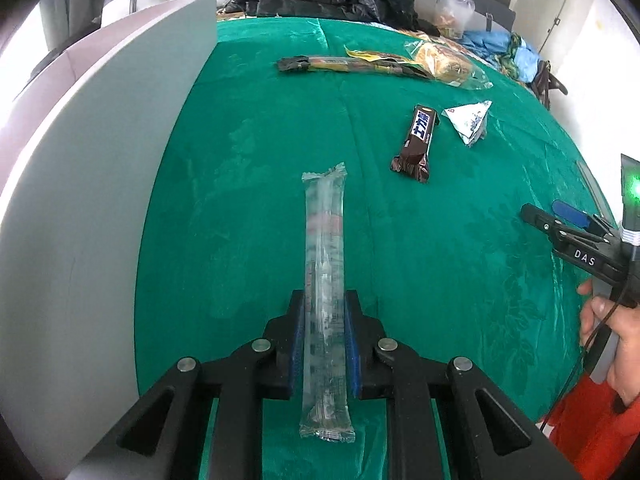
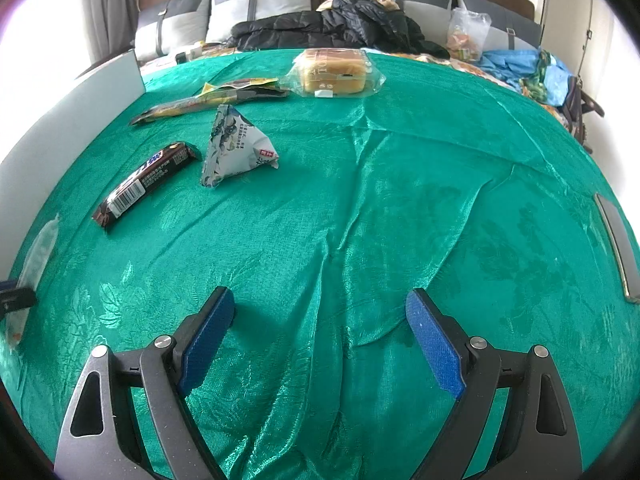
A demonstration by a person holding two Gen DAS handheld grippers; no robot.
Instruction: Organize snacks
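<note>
Left wrist view shows the left gripper (image 1: 325, 344) clamped on a long clear-wrapped snack stick (image 1: 324, 280), its blue pads (image 1: 298, 344) pressing the wrapper from either side. The stick's long axis runs straight along the line the fingers point, so most of it juts out ahead of the jaws and a short tail hangs back behind them. It sits over the green cloth (image 1: 248, 200); whether it is lifted clear or dragging on the fabric I cannot tell.

Just to the left of the stick rises a pale grey board (image 1: 80, 200) along the cloth's edge. Ahead and to the right lie the chocolate bar (image 1: 418, 140) and, close beside it, a small white triangular packet (image 1: 470, 120). Farther off are a long yellow-and-black snack pack (image 1: 352, 65) and a bagged bread loaf (image 1: 444, 62) touching its far end.

The right gripper (image 2: 320, 340) hovers with its jaws spread wide and nothing between them, over bare cloth. From its own camera the chocolate bar (image 2: 144, 184) and triangular packet (image 2: 236, 148) lie ahead to its left, the bread (image 2: 334, 72) at the far edge.

The remaining loose snacks all lie to the right of the held stick, and the empty right gripper looks better placed to take them.
</note>
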